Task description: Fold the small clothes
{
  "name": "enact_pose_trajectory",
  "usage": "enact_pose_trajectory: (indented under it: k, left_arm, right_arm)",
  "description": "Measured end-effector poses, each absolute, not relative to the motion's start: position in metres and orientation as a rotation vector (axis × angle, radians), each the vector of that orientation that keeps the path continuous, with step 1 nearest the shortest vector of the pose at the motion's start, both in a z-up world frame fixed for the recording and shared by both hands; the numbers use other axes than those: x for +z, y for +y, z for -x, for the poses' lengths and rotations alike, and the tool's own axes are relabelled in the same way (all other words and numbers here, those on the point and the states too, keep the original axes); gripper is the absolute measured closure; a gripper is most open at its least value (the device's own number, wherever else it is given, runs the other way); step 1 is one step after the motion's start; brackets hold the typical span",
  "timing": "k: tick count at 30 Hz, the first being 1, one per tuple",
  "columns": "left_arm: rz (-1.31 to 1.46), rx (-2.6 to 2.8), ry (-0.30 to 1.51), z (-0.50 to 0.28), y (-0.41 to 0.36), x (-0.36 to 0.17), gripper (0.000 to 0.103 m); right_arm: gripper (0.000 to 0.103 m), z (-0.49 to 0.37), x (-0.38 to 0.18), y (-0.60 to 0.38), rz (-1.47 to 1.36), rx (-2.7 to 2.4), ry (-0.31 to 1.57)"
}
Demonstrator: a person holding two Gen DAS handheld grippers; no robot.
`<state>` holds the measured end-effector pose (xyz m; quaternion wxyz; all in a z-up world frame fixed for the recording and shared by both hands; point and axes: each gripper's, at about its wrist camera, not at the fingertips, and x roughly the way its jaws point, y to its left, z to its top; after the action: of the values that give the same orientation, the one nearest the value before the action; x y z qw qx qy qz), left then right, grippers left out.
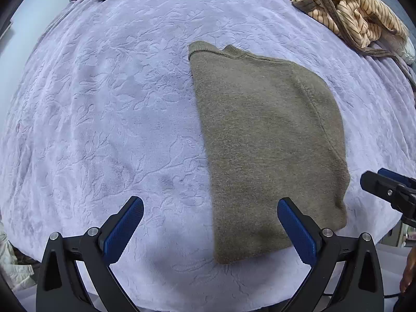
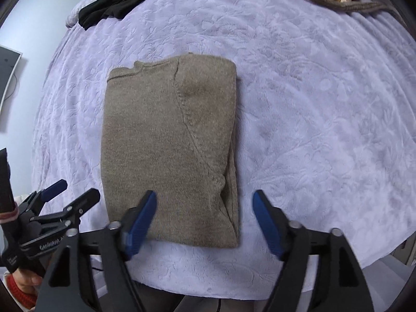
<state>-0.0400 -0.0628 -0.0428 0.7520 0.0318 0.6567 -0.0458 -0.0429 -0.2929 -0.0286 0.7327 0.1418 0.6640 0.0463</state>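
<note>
Over the lavender bedspread (image 2: 312, 104), hovering spread and empty, right gripper (image 2: 204, 202) nearer the folded sweater (image 2: 166, 143), lying lengthwise ahead.

White lettering "GenRobot.A", cut off, on the left gripper (image 2: 69, 197) body

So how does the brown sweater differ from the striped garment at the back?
The brown sweater is plain and folded flat into a neat rectangle mid-bed; the striped garment is cream with dark stripes, bunched in a loose heap at the far edge. Both rest on the lilac bedspread, untouched by either gripper.
</note>
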Motion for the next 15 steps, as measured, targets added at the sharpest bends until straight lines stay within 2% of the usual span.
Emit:
enact_pose_trajectory:
  k: [4, 15]
  left_arm:
    - [-0.066, -0.104, 1.437, 0.040, -0.066, -0.039, 0.000]
    - [-0.077, -0.098, 1.430, 0.044, -0.073, -0.031, 0.000]
  right_arm:
    - [0.013, 0.038, -0.024, -0.286, -0.256, 0.080, 1.449]
    - [0.012, 0.035, -0.018, -0.277, -0.160, 0.026, 1.446]
